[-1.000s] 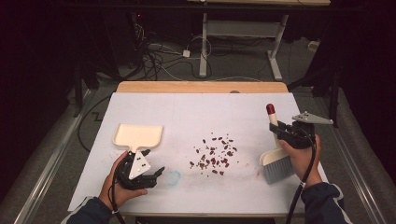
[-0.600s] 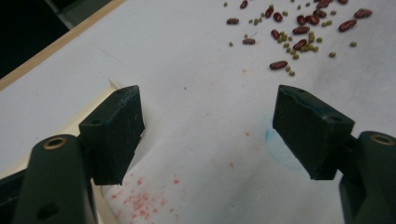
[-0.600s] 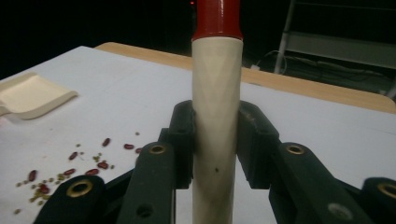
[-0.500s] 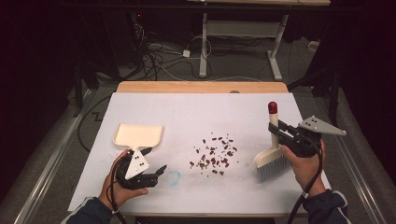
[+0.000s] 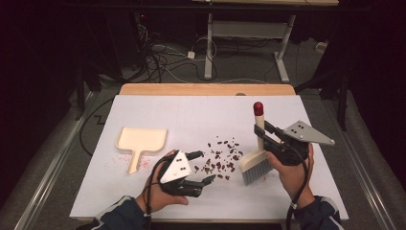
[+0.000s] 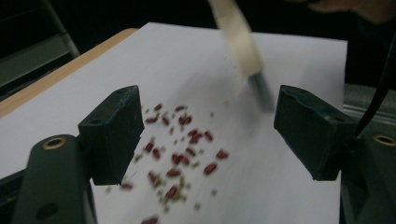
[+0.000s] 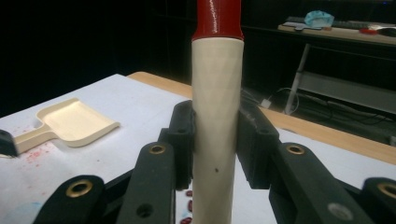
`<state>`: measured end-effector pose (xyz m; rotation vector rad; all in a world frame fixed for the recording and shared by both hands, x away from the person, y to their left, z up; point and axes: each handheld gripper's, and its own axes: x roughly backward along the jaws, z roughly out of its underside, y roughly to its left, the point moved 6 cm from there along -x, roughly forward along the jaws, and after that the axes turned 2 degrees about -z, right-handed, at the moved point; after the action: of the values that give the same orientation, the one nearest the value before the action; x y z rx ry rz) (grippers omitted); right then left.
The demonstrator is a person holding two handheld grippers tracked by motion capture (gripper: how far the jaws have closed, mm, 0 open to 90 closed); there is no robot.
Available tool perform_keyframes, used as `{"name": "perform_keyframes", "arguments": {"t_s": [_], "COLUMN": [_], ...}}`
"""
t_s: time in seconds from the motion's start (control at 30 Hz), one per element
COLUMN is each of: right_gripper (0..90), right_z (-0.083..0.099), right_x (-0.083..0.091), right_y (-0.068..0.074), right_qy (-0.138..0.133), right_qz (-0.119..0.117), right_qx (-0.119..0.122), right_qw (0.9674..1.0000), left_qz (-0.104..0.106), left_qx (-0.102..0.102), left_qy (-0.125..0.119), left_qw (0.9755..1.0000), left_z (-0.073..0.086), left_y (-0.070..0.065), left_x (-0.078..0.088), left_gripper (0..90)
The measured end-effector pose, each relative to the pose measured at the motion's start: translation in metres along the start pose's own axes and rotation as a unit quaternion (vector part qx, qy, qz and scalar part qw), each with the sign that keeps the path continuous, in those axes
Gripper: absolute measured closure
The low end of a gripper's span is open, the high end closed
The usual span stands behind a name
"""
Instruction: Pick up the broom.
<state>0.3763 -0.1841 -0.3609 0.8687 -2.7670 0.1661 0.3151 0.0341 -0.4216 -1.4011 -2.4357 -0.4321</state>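
Beans point(image 5: 221, 160), small and dark red, lie scattered mid-table between both grippers. Just right of them the brush point(image 5: 254, 160) stands bristles-down, its cream handle clamped in the right gripper point(image 7: 217, 140). The left gripper point(image 5: 201, 167) hovers beside the pile, jaws wide and empty. Sweeping seems about to begin; next the dustpan point(image 5: 140, 143), lying well apart at left, needs fetching. Motion blurs the brush in the left gripper view.

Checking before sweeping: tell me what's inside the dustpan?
The dustpan looks empty in the high view; reddish specks lie beside its handle on the table. Its inner corners are too small to judge.
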Motion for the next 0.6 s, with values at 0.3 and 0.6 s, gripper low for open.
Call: {"name": "perform_keyframes", "arguments": {"t_s": [0.3, 0.6], "right_gripper": [69.8, 69.8], "right_z": [-0.006, -0.008], "right_x": [-0.020, -0.022], "right_y": [0.032, 0.058], "right_qy": [-0.010, -0.024], "right_qz": [-0.006, -0.029], "right_qx": [0.017, 0.033], "right_qw": [0.9998, 0.9987], "left_qz": [0.000, 0.004], "left_qx": [0.020, 0.035], "left_qy": [0.008, 0.009], "left_qw": [0.9998, 0.9993], "left_z": [-0.014, -0.009], "left_y": [-0.005, 0.009], "left_x": [-0.053, -0.063], "left_gripper": [25.8, 48.5]}}
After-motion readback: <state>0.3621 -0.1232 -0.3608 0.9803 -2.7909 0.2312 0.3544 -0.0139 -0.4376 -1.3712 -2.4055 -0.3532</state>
